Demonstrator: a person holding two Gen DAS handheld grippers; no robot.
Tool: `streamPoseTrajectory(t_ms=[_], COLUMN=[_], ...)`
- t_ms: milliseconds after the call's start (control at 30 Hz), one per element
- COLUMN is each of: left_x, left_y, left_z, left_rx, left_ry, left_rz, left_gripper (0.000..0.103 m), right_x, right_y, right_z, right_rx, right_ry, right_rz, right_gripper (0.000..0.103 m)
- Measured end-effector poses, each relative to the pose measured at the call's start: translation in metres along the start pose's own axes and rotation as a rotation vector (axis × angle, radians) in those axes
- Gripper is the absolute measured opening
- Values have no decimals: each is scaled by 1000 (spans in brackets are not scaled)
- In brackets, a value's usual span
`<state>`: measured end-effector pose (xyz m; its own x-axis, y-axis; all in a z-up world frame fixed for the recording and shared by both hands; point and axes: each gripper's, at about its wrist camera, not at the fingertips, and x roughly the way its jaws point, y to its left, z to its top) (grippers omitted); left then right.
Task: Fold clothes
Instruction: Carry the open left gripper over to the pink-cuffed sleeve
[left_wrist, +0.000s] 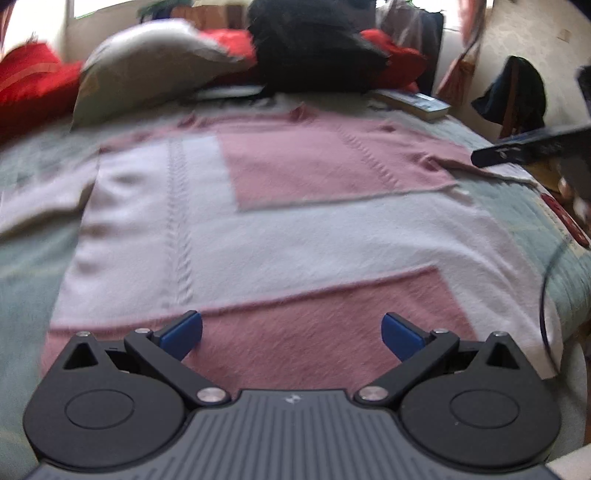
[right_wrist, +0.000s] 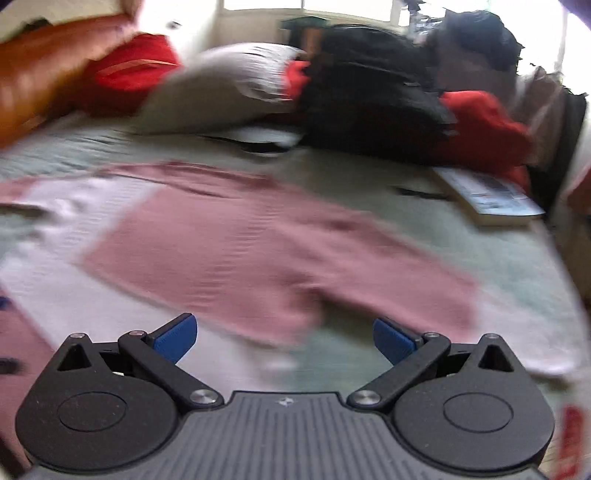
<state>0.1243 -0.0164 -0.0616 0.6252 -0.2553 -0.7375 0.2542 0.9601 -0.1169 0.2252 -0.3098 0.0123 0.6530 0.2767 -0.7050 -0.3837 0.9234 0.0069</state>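
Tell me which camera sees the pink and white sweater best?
The left wrist view: the pink and white sweater lies spread flat on the bed, nearly whole and fairly sharp. The right wrist view shows mostly its blurred pink part, with the left side cut off.

Left gripper (left_wrist: 291, 336): matte black body, two round discs flanking ribbed grey centre plate with small white logo; black linkage arms, silver pivot screws, blue finger pads (left_wrist: 183, 334). Right gripper (right_wrist: 282, 339): same build, black housing with triangular cut-outs, silver screws, blue pads (right_wrist: 393, 341), ribbed grey plate
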Motion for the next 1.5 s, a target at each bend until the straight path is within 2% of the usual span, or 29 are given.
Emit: streamPoseTrajectory(t_ms=[67,200,267,400,567,700,767,833,933,1000,1067,1133,1267,1400,1500], left_x=[-3,-18,-25,-35,-44,-31,-14,5,41,67,86,99,91,73,59], left_y=[4,10,16,40,82,119,133,142,143,146,152,163,165,156,143], left_z=[-7,-15,-19,-9,35,83,105,121,134,135,131,123,116,113,102], left_rx=[-25,-36,-42,-41,-77,-120,-160,-202,-218,-245,-267,-293,-276,-267,-245], left_ry=[1,21,30,25,-46,-104,-111,-106,-62,-14,26,28,11,19,-11], left_rz=[-10,-55,-72,-19,23,43,14,-56,-130,-149,-136,-145,-161,-146,-227], left_gripper=[102,102,102,102,102,102,102,102,102,102,102,102,102,102,102], right_x=[8,21,19,13,5,-1,-4,-1,9,19,31,37,39,39,40], right_y=[26,61,67,73,82,88,92,96,100,100,100,99,97,97,100], right_z=[-7,-25,-29,-32,-37,-41,-43,-42,-39,-39,-41,-44,-47,-49,-50], right_rx=[3,-27,-14,23,69,106,125,133,138,151,167,175,172,173,160], right_ry=[21,71,67,43,12,-12,-24,-27,-17,-4,30,41,35,34,32], right_rz=[38,7,2,2,2,2,2,22,48,58,66,70,76,74,61], right_gripper=[103,103,103,103,103,103,103,103,103,103,103,103,103,103,103])
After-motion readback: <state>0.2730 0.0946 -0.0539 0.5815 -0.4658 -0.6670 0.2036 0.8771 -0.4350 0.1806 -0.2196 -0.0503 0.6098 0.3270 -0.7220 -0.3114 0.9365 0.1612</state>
